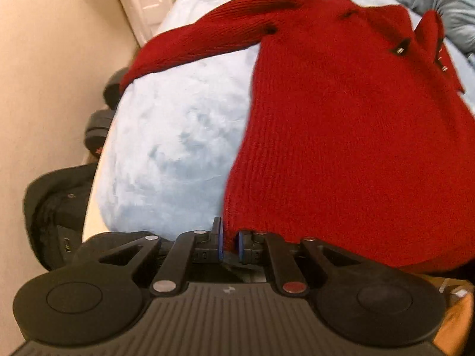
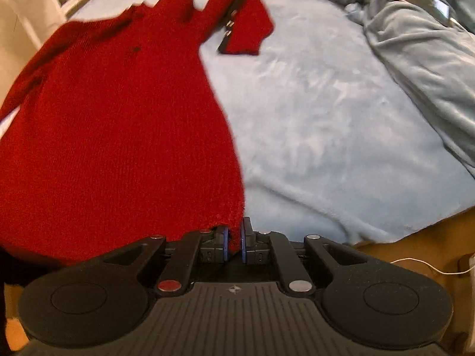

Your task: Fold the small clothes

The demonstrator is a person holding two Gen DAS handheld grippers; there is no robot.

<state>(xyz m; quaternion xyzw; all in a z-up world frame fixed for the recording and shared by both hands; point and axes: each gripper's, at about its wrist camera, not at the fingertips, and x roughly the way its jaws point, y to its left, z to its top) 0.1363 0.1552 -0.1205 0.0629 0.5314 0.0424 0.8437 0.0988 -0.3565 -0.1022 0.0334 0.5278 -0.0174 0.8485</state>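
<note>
My left tongs (image 1: 229, 241) pinch the red sweater (image 1: 341, 136) at its near hem corner, and my right tongs (image 2: 234, 241) grip the other corner. Beyond them the sweater lies spread across the light-blue bed (image 2: 326, 124), sleeves farthest.

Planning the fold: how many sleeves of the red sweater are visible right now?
2. One sleeve stretches out flat toward the bed's edge by the wall; the other sleeve lies toward the crumpled blue blanket, its buttoned cuff flat on the bed cover.
</note>
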